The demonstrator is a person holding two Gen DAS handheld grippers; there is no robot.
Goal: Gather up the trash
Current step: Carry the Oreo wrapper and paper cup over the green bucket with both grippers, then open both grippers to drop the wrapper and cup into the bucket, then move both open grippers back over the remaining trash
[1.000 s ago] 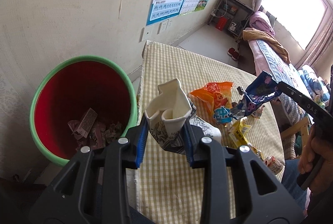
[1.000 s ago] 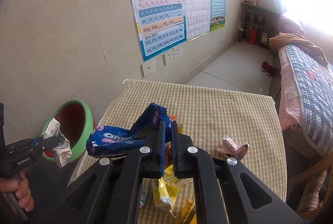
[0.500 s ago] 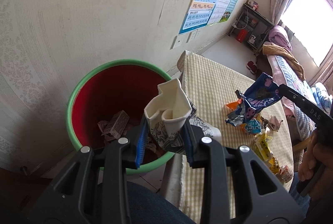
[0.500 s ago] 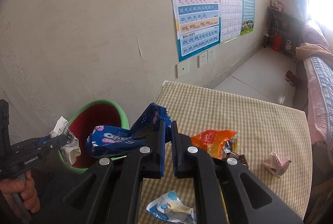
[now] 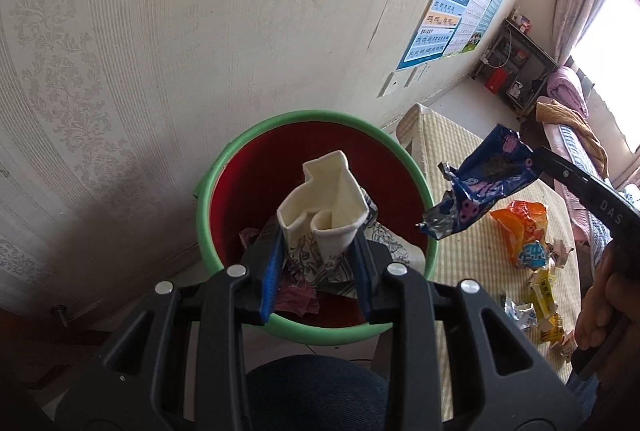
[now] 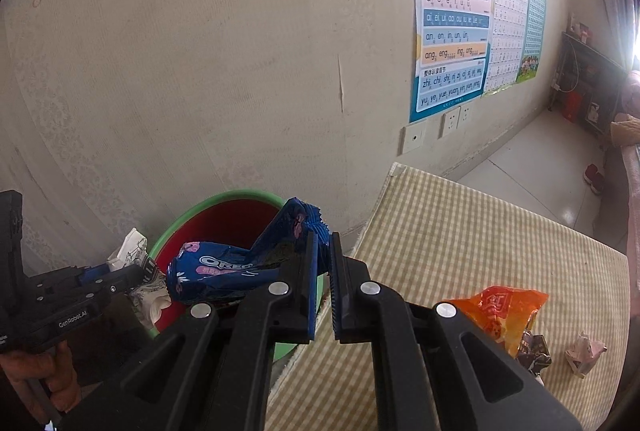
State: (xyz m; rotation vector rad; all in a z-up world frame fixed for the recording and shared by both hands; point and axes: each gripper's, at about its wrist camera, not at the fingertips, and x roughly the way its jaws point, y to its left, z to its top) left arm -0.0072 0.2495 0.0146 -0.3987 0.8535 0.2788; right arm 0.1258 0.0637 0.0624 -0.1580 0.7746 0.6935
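My left gripper (image 5: 318, 251) is shut on a crushed white paper cup (image 5: 326, 207) and holds it over the green-rimmed red bin (image 5: 240, 167), which has wrappers in its bottom. My right gripper (image 6: 325, 271) is shut on a blue Oreo wrapper (image 6: 232, 267) that hangs out to the left over the bin (image 6: 224, 201). In the left wrist view the wrapper (image 5: 484, 183) hangs at the bin's right rim. The left gripper with the cup (image 6: 128, 259) shows at the bin's left side in the right wrist view.
A table with a checked cloth (image 6: 460, 231) stands right of the bin. On it lie an orange snack bag (image 6: 504, 311), a pink crumpled wrapper (image 6: 584, 349) and yellow wrappers (image 5: 544, 299). The wall (image 5: 200, 31) is just behind the bin.
Both grippers have swung left from over the table to the bin. The cup now hangs over the bin's opening, and the Oreo wrapper has reached the bin's rim.
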